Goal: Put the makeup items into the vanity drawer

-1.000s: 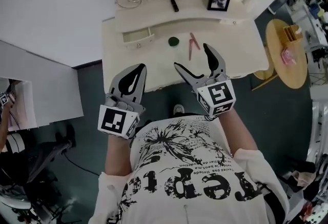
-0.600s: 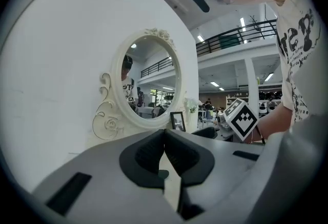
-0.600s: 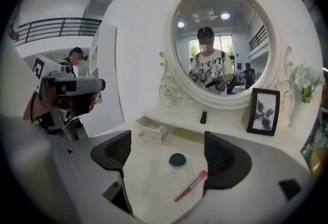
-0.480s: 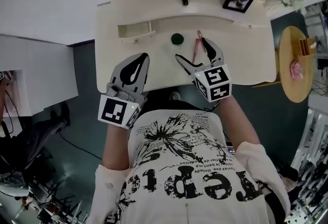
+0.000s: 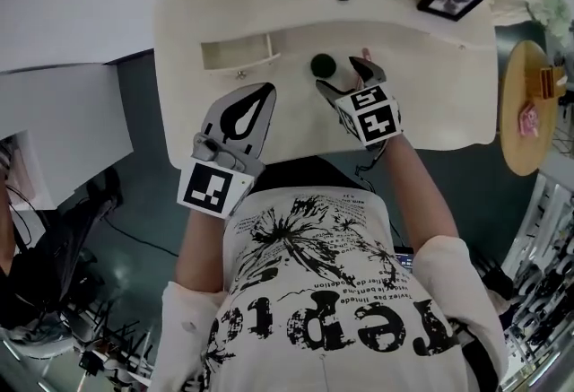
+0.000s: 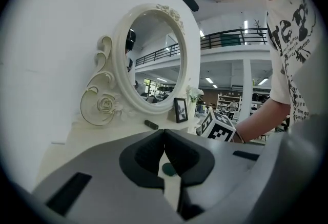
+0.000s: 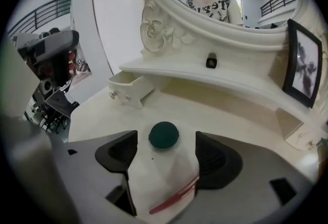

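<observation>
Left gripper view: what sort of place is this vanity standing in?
Probably a large open hall, perhaps a lab or showroom, not a bedroom: past the white vanity mirror runs an upper-floor railing, with ceiling lights and shelves beyond.

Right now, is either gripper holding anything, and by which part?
Nothing is held. The left gripper is shut, empty. The right gripper's jaws have just been closing but stand apart, a pink stick between them.
</observation>
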Demonstrator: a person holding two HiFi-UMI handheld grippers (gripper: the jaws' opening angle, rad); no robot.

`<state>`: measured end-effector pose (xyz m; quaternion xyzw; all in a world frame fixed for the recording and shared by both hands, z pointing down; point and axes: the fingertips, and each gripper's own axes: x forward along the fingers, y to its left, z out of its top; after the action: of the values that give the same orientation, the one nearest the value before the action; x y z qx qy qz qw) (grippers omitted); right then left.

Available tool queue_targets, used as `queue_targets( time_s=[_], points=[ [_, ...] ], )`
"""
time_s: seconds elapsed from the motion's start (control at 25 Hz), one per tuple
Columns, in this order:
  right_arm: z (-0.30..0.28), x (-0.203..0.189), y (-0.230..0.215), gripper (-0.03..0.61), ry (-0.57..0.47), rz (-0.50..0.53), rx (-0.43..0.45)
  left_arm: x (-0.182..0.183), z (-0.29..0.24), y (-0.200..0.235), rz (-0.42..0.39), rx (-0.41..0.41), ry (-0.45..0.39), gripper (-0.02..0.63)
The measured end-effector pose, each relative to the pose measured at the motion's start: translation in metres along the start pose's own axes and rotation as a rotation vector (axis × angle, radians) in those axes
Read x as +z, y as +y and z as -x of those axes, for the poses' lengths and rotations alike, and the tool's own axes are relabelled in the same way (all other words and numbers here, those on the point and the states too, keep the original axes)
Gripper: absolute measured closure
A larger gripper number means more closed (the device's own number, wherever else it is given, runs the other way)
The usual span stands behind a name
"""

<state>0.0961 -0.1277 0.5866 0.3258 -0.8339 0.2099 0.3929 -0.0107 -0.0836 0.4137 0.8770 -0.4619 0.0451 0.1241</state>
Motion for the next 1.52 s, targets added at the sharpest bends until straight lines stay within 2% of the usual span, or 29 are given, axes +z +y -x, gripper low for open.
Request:
queue_targets(
  time_s=[0.28, 0.36, 0.48, 0.52, 0.56, 0.6, 0.64, 0.88, 1.2, 1.36, 1.44, 1.52],
  points=[
    [-0.032, -0.009, 0.001, 0.267, 0.099, 0.021, 0.010, -0.014, -0.014, 0.022, 0.033, -0.012, 0.021, 0.600],
    [-0.034, -0.009, 0.002, 0.336, 0.116, 0.041, 0.002, -0.015, -0.016, 0.025, 0.032, -0.013, 0.023, 0.600],
    [-0.035, -0.009, 0.005, 0.362, 0.143, 0.059, 0.010, -0.015, -0.016, 0.029, 0.037, -0.015, 0.019, 0.600],
    [-0.035, -0.009, 0.005, 0.387, 0.151, 0.064, 0.009, -0.014, -0.015, 0.030, 0.037, -0.015, 0.018, 0.600],
    [-0.035, -0.009, 0.004, 0.449, 0.156, 0.070, 0.003, -0.014, -0.014, 0.030, 0.035, -0.016, 0.018, 0.600],
    [-0.034, -0.008, 0.002, 0.482, 0.158, 0.076, -0.006, -0.014, -0.014, 0.031, 0.034, -0.016, 0.017, 0.600],
    [-0.033, -0.007, 0.001, 0.491, 0.157, 0.082, -0.015, -0.013, -0.013, 0.031, 0.033, -0.017, 0.015, 0.600],
    [-0.017, 0.022, 0.009, 0.497, 0.100, 0.099, -0.020, 0.000, -0.003, 0.035, 0.021, -0.008, -0.013, 0.600],
    [0.002, 0.089, 0.050, 0.494, -0.029, 0.181, 0.010, 0.020, 0.032, 0.051, -0.018, 0.036, -0.050, 0.600],
    [0.001, 0.112, 0.083, 0.491, -0.046, 0.225, 0.041, 0.036, 0.060, 0.066, -0.021, 0.079, -0.083, 0.600],
    [-0.005, 0.122, 0.098, 0.488, -0.045, 0.247, 0.065, 0.035, 0.073, 0.077, -0.027, 0.109, -0.073, 0.600],
    [-0.016, 0.130, 0.112, 0.488, -0.034, 0.276, 0.092, 0.041, 0.083, 0.090, -0.016, 0.143, -0.104, 0.600]
  ],
)
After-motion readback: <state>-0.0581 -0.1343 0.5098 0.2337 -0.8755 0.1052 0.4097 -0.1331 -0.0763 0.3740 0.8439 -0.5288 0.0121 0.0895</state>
